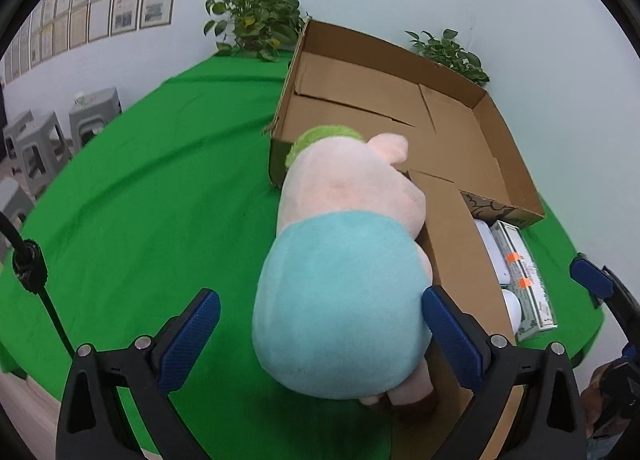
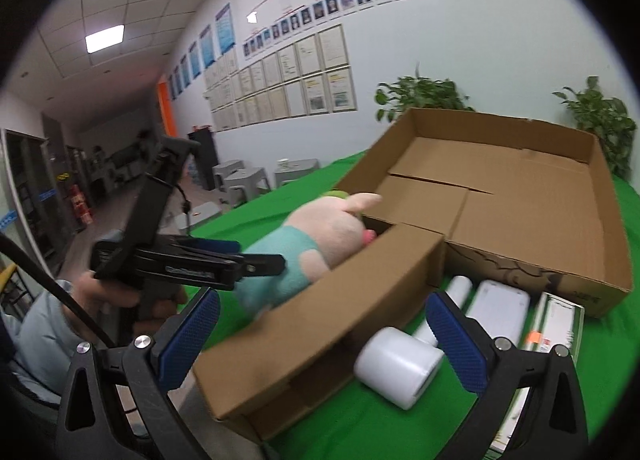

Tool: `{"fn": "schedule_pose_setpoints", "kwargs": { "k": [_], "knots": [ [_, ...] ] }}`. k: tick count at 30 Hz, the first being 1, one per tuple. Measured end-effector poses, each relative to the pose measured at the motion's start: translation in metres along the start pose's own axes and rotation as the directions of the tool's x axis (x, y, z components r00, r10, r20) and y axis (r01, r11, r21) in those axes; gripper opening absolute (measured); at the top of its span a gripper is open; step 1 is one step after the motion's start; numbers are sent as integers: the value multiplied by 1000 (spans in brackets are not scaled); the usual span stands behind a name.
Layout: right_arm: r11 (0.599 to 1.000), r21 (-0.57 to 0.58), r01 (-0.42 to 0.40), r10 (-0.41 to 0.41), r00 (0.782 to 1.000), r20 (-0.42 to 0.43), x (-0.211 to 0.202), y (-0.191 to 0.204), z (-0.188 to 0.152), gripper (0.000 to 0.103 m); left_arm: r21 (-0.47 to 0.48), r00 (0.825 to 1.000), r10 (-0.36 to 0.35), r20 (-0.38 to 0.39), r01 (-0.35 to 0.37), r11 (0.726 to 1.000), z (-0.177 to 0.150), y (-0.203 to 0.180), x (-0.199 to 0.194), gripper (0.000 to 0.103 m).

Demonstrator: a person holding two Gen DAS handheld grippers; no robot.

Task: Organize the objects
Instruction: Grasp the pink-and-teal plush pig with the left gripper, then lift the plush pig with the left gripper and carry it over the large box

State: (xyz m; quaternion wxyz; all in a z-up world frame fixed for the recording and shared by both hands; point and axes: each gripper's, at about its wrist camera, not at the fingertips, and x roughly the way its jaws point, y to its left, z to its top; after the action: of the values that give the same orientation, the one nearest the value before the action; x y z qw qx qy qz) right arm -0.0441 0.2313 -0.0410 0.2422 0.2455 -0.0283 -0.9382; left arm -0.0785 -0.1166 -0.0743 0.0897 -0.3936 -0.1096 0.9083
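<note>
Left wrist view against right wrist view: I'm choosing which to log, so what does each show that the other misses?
Only the left wrist view shows the plush pig's back and the left gripper's open jaws either side of it. Only the right wrist view shows the white roll, the person's hand, and the pig's snout. Both show the cardboard box, green tablecloth and plants.

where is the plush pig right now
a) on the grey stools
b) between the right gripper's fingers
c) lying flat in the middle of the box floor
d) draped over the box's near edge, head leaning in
d: the plush pig straddles the near wall of the cardboard box, head inside, blue body outside over the green cloth.
</note>
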Motion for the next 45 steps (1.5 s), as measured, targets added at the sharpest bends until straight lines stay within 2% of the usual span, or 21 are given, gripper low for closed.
{"fn": "schedule_pose_setpoints", "kwargs": {
  "k": [1,3,5,12,17,22,27,31,33,37,39,40,41,42,45],
  "knots": [
    [1000,7,-27,27,1000,-4,1,1,2,102,-9,1000,-25,-4,25,1000,-2,3,1,97],
    [996,23,-88,88,996,-13,4,4,7,102,-19,997,-72,-11,71,997,-7,9,2,87],
    [994,27,-109,109,994,-18,7,5,12,102,-19,993,-116,-13,115,993,-10,12,3,82],
    [981,74,-180,184,982,-50,29,10,34,102,23,993,-120,-2,120,992,-17,10,-5,60],
    [971,98,-220,228,970,-80,49,17,48,102,42,993,-120,0,120,992,-23,12,-21,57],
    [963,130,-236,254,956,-146,80,26,57,102,32,996,-95,5,94,995,-33,26,-44,56],
    [967,137,-216,245,934,-259,116,43,60,102,-32,995,-100,9,100,994,-46,45,-58,56],
    [963,166,-214,262,896,-359,140,53,56,102,-64,995,-97,20,98,993,-54,56,-65,56],
    [964,172,-201,254,887,-385,146,54,56,103,-77,994,-102,26,104,992,-56,60,-67,55],
    [975,148,-163,212,876,-434,153,55,53,103,-83,993,-110,35,112,990,-57,63,-68,55],
    [988,118,-102,146,870,-471,160,56,48,103,-65,993,-107,39,110,992,-57,61,-70,54],
    [992,112,-58,107,858,-503,166,53,41,103,-58,994,-105,37,107,993,-58,60,-70,54],
    [988,142,-55,122,847,-517,172,49,37,102,-59,994,-106,39,108,992,-60,62,-70,54],
    [989,140,-45,110,856,-505,170,49,36,102,-62,993,-109,40,111,992,-60,63,-70,54],
    [991,128,-50,108,860,-499,166,55,35,96,-73,992,-117,46,120,990,-61,64,-70,52]
  ]
}}
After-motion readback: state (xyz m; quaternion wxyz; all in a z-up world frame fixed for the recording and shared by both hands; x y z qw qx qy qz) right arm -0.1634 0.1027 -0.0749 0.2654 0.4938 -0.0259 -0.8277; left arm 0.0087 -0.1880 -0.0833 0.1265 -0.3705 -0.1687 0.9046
